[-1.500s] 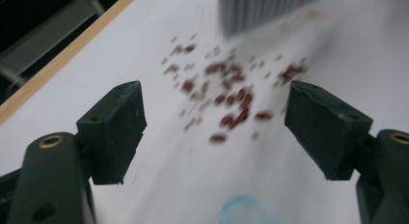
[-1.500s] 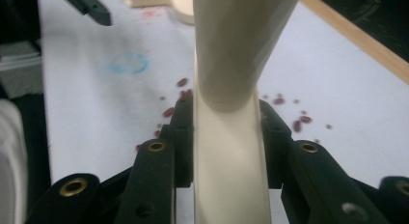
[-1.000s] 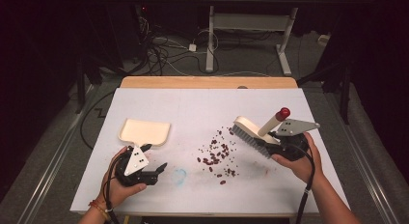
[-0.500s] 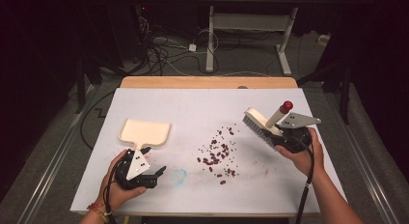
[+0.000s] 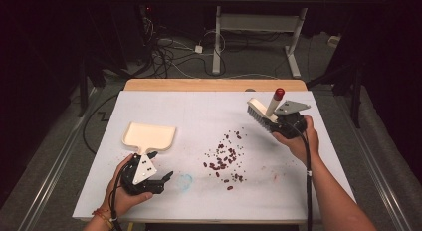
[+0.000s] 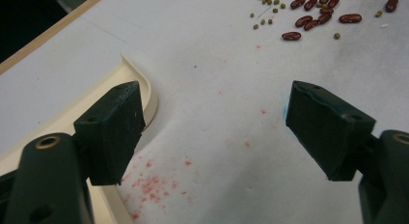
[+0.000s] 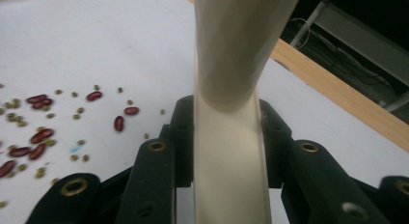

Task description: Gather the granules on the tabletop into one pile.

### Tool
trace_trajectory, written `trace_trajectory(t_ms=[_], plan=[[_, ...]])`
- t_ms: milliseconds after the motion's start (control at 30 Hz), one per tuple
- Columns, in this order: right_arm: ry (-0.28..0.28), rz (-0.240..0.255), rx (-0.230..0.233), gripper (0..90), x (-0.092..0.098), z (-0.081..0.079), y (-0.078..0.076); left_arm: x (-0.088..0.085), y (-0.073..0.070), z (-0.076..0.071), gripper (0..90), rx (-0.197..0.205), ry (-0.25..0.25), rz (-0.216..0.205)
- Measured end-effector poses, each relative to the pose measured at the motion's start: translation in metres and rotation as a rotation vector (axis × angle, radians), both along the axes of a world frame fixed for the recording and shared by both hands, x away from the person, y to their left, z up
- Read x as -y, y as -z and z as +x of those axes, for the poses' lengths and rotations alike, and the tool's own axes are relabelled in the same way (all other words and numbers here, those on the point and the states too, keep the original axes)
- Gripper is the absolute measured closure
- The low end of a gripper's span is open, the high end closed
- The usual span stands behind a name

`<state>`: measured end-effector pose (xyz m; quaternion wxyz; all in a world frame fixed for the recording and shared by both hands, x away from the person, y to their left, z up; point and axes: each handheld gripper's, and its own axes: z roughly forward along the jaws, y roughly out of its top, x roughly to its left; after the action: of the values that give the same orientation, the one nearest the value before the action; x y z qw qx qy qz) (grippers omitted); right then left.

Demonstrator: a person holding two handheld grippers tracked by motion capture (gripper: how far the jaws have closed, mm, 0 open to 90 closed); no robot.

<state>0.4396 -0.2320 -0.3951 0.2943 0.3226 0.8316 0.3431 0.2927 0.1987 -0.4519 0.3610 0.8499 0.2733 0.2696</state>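
Observation:
A cream dustpan (image 5: 149, 136) lies flat on the left of the white table, its handle toward the person. My left gripper (image 5: 160, 166) rests just beside that handle, open with nothing between its fingers. In the left gripper view one jaw stands over the dustpan's rim (image 6: 147, 96) and bare table lies across the gap of the left gripper (image 6: 217, 132). Red beans and small green ones (image 5: 226, 159) lie scattered mid-table. My right gripper (image 5: 279, 122) is shut on a cream brush (image 5: 260, 113) with a red-tipped handle (image 5: 278, 94), held beyond and right of the beans. The right gripper (image 7: 229, 113) clamps the brush handle (image 7: 231, 161).
The table's wooden far edge (image 5: 214, 84) lies just beyond the brush, and it shows close by as the wooden edge (image 7: 337, 93) in the right gripper view. Faint red and blue stains (image 5: 185, 180) mark the white surface. Cables and desk legs (image 5: 217, 37) stand on the floor behind.
My right hand has carried the brush away from the person toward the table's far edge, off the beans' right side. The left gripper and dustpan have kept still.

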Motion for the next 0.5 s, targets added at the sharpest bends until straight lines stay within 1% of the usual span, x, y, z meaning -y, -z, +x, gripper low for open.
trace_trajectory(t_ms=[33, 67, 100, 133, 167, 200, 233, 267, 300, 333, 367, 400, 433, 467, 500], plan=[[0.013, -0.028, 0.004, 67.2, -0.005, 0.009, 0.002, 0.001, 0.001, -0.001, 20.5, -0.004, 0.004, 0.008], [0.013, -0.028, 0.004, 67.2, -0.005, 0.009, 0.002, 0.001, 0.001, -0.001, 20.5, -0.005, 0.006, 0.013], [0.013, -0.043, 0.000, 67.2, -0.007, 0.014, 0.003, 0.001, 0.002, -0.001, 20.5, -0.007, 0.007, 0.019], [0.025, -0.064, 0.002, 67.2, -0.012, 0.022, 0.006, 0.001, 0.002, -0.001, 20.5, -0.008, 0.007, 0.020], [0.024, -0.071, -0.001, 67.2, -0.014, 0.027, 0.008, 0.000, 0.002, -0.001, 20.5, -0.009, 0.008, 0.016], [0.024, -0.071, -0.001, 67.2, -0.014, 0.027, 0.008, -0.001, 0.002, -0.001, 20.5, -0.009, 0.005, 0.011], [0.022, -0.092, -0.005, 67.2, -0.020, 0.033, 0.013, -0.001, 0.002, 0.000, 20.5, -0.010, 0.002, 0.007], [0.022, -0.092, -0.005, 67.2, -0.020, 0.033, 0.013, -0.002, 0.002, 0.000, 20.5, -0.012, 0.002, 0.006], [0.020, -0.128, -0.011, 67.2, -0.028, 0.038, 0.020, -0.002, 0.002, 0.000, 20.5, -0.014, 0.003, 0.005], [0.020, -0.128, -0.011, 67.2, -0.028, 0.038, 0.020, -0.002, 0.003, 0.000, 20.5, -0.017, 0.004, 0.006], [0.009, -0.155, -0.007, 67.2, -0.033, 0.039, 0.023, -0.002, 0.003, 0.001, 20.5, -0.019, 0.006, 0.012], [-0.009, -0.168, -0.006, 67.2, -0.038, 0.040, 0.026, -0.002, 0.004, 0.001, 20.5, -0.021, 0.007, 0.017], [-0.016, -0.160, -0.019, 67.2, -0.043, 0.040, 0.028, -0.002, 0.004, 0.001, 20.5, -0.022, 0.009, 0.020], [-0.025, -0.158, -0.020, 67.2, -0.048, 0.039, 0.030, -0.001, 0.003, 0.001, 20.5, -0.021, 0.012, 0.023], [-0.033, -0.184, -0.012, 67.1, -0.053, 0.037, 0.032, -0.001, 0.003, 0.001, 20.5, -0.019, 0.013, 0.023]])
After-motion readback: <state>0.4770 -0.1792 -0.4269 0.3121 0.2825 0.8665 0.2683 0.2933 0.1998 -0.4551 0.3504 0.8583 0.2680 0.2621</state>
